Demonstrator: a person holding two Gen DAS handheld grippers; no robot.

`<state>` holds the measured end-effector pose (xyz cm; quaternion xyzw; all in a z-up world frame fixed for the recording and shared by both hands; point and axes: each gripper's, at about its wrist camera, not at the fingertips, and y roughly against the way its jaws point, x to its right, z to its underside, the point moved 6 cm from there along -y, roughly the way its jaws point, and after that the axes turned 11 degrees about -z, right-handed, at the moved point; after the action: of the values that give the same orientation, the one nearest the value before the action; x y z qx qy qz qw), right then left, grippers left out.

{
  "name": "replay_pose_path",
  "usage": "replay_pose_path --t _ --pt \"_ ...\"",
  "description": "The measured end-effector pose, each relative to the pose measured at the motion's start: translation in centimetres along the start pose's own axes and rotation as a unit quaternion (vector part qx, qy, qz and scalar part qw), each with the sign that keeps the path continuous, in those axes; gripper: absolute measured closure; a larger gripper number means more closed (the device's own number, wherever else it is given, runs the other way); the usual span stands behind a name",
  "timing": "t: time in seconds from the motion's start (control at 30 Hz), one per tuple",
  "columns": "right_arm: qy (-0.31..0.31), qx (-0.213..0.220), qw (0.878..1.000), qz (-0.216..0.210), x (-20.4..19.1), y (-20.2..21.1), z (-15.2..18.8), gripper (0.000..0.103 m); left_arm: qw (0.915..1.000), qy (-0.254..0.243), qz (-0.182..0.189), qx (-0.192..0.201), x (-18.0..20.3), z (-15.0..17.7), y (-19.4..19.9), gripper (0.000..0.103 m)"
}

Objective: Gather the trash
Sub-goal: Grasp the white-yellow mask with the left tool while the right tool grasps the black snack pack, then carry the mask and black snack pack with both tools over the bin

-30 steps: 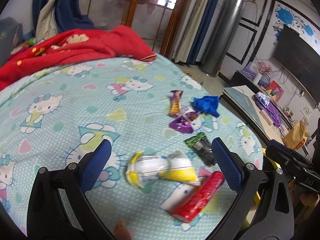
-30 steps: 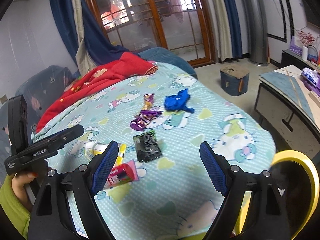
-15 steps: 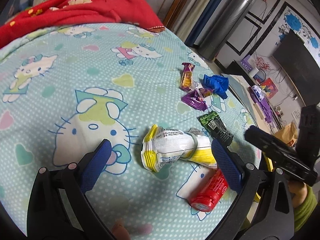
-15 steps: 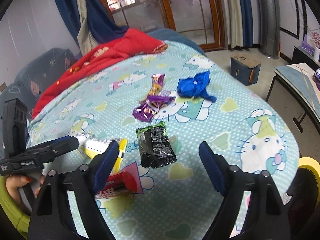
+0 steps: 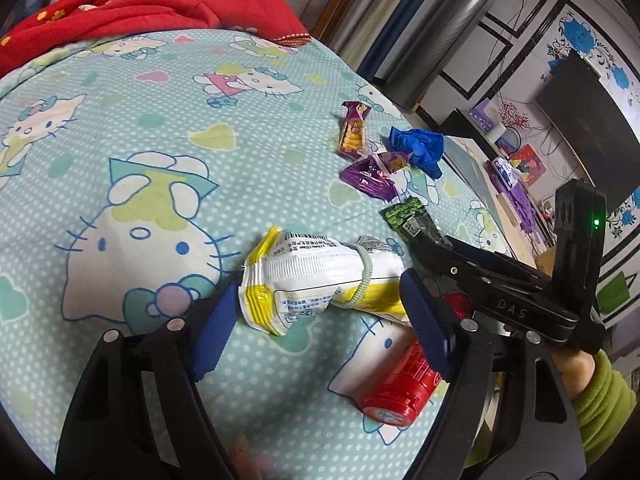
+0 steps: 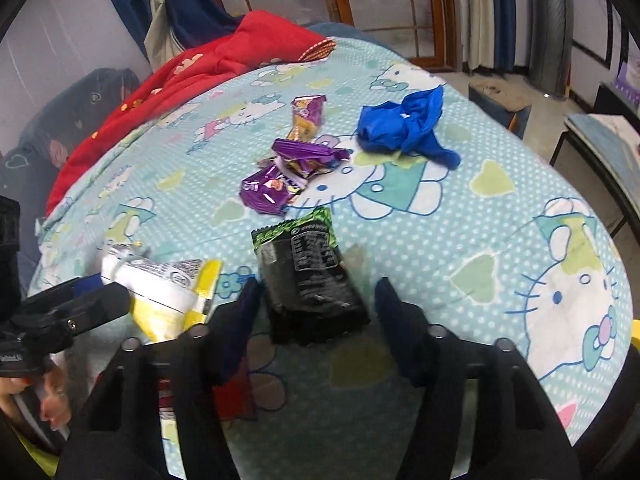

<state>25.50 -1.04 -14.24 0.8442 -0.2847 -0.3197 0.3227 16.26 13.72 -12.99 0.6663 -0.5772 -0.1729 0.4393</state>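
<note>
Left gripper (image 5: pixel 320 308): fingers spread, straddling white-yellow bag (image 5: pixel 320 280) on bed (image 5: pixel 160 160).
Right gripper (image 6: pixel 314 312): fingers apart around black packet (image 6: pixel 308 280) (not touching).
Red can (image 5: pixel 400 384): beside bag.

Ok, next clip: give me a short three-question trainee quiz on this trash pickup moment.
1. True or false: the left claw is shut on the white and yellow packet.
2. Which item lies between the right claw's fingers? A) blue glove B) black and green packet C) red can
3. Fill in: the red can lies on its ____ on the bedsheet.

Key:
1. False. The fingers sit either side of the white and yellow packet, still open.
2. B, the black and green packet; the blue glove lies farther off.
3. side
</note>
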Motion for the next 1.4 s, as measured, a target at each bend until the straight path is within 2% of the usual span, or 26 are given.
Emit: replay_pose_path --t 0.03,0.13,0.23,0.37,0.43,0.5,0.67,1.03,1.4 --pt "-0.002 0.003 1.0 0.0 0.3 0.1 0.1 0.06 1.0 0.001 0.002 0.0 0.1 0.0 -0.1 0.034" --pt "-0.02 0.018 1.0 -0.007 0.9 0.7 0.4 0.065 1.0 0.003 0.003 0.004 0.3 0.0 -0.2 0.036" --pt "-0.031 0.031 0.999 -0.003 1.0 1.2 0.8 0.066 0.9999 0.007 0.006 0.006 0.2 0.0 -0.3 0.037" --pt "-0.03 0.046 0.998 0.008 0.7 2.2 1.6 0.067 0.9999 0.007 0.01 0.007 0.4 -0.1 -0.4 0.045" --pt "-0.034 0.051 0.998 0.007 0.7 2.7 2.1 0.067 0.9999 0.005 0.014 0.008 0.5 -0.1 -0.4 0.05" --pt "-0.037 0.053 0.998 0.005 0.7 3.1 2.4 0.067 0.9998 0.002 0.018 0.009 0.8 -0.2 -0.3 0.061" --pt "-0.044 0.058 0.997 0.005 0.6 3.8 3.0 0.067 0.9993 -0.006 0.032 0.018 1.4 -0.3 0.1 0.079" --pt "-0.044 0.081 0.996 0.004 0.1 5.9 3.0 0.067 0.9975 -0.03 0.036 0.053 2.8 -1.1 2.2 0.082" --pt "-0.048 0.121 0.991 0.015 1.2 10.4 1.8 0.067 0.9924 -0.062 0.058 0.089 6.3 -1.4 5.2 0.082"
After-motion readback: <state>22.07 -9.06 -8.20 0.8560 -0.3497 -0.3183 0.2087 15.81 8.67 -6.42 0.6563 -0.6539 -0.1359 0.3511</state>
